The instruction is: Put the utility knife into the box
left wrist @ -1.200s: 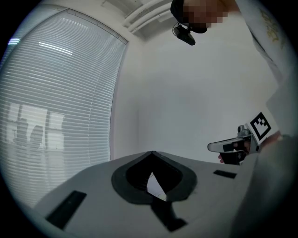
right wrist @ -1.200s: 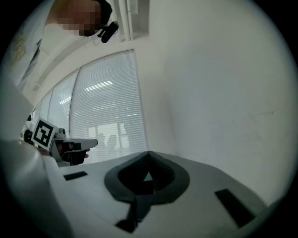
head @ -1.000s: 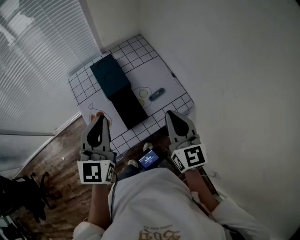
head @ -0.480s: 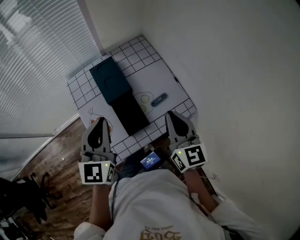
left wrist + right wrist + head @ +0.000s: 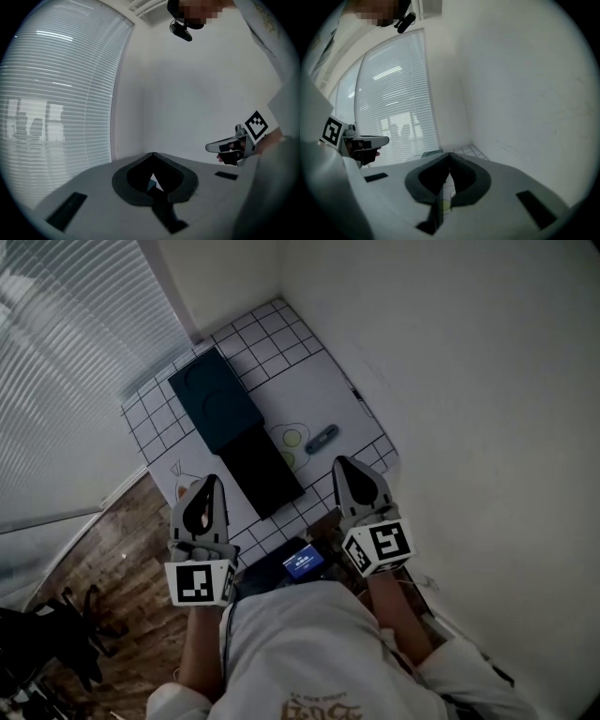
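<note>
**A:** Since the knife (image 5: 322, 436) lies flat on the mat (image 5: 330, 390), right of centre and near the box (image 5: 261, 470), where would you take it?

**B:** Across its narrow sides, mid-body. I'd judge it light, stiff and a bit slick. I can't tell if the blade is out.

**A:** And the tongs?

**B:** Both pairs are closed on nothing. The left tongs (image 5: 210, 481) are lower left of the box, and the right tongs (image 5: 342, 463) are just below the knife.

**A:** Anything in the way?

**B:** Little. The box lies open, its lid (image 5: 220, 399) toward the upper left. Yellow circles (image 5: 291, 438) are only print. The wall (image 5: 469, 381) at right may cramp that hand. A lit screen (image 5: 302, 562) sits bottom centre, clear.
</note>
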Demonstrator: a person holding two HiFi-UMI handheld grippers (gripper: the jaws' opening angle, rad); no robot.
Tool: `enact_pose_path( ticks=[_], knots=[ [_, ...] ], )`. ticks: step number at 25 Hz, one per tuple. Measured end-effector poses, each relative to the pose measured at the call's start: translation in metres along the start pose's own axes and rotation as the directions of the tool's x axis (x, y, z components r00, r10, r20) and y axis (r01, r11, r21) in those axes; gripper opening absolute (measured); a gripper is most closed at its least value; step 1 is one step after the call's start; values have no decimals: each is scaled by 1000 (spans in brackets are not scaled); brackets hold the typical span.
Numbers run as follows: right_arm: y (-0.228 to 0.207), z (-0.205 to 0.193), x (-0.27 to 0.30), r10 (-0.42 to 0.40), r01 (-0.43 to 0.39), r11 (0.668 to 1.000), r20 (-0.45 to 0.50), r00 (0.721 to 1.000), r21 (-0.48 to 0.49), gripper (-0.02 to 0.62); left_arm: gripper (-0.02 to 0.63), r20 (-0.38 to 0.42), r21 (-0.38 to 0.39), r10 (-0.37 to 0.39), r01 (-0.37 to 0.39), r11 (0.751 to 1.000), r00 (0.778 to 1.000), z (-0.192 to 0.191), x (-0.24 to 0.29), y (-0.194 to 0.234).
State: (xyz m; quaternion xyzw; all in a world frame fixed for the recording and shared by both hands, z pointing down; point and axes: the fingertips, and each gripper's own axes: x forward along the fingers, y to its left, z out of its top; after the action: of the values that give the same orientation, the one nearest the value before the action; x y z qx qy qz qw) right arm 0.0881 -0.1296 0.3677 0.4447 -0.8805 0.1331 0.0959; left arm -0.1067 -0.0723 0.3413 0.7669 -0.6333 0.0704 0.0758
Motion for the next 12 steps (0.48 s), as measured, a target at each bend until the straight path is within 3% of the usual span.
enact_pose_path(
  ticks=[12],
  knots=[
    [-21,-58,31,-55,58,998,-131,990,17,6,8,-97,-6,-42,41,999,994,-52,34,10]
  ],
)
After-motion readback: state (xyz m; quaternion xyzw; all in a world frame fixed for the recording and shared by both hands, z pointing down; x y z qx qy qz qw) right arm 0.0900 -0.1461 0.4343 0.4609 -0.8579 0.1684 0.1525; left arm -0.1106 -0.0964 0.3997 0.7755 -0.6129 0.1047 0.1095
